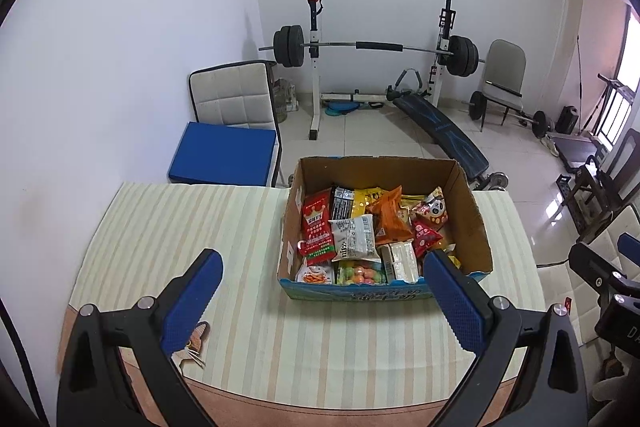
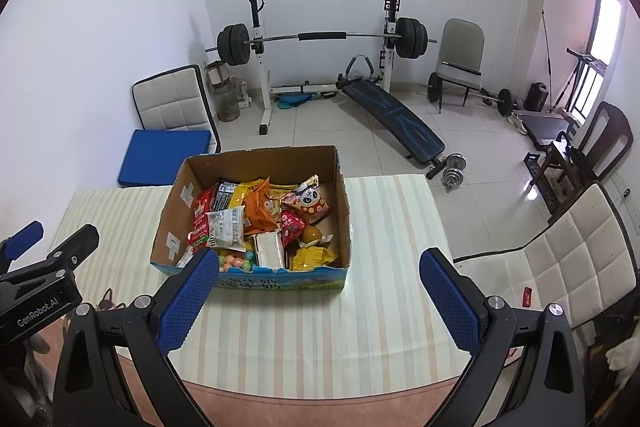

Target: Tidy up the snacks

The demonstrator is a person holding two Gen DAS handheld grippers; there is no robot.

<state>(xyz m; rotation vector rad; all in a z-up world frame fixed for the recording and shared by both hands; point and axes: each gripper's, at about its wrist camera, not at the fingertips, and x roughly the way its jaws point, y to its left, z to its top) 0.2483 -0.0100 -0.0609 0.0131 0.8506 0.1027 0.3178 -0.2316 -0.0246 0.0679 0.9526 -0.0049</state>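
An open cardboard box stands on the striped table, also in the right wrist view. It holds several snack packets: a red packet, a white packet, an orange packet, a panda packet and candy balls. My left gripper is open and empty, above the table in front of the box. My right gripper is open and empty, in front of the box's right half. The left gripper also shows at the left edge of the right wrist view.
A white chair with a blue cushion stands behind the table at the left. Another white chair stands at the table's right. A barbell rack and a sit-up bench stand on the tiled floor beyond.
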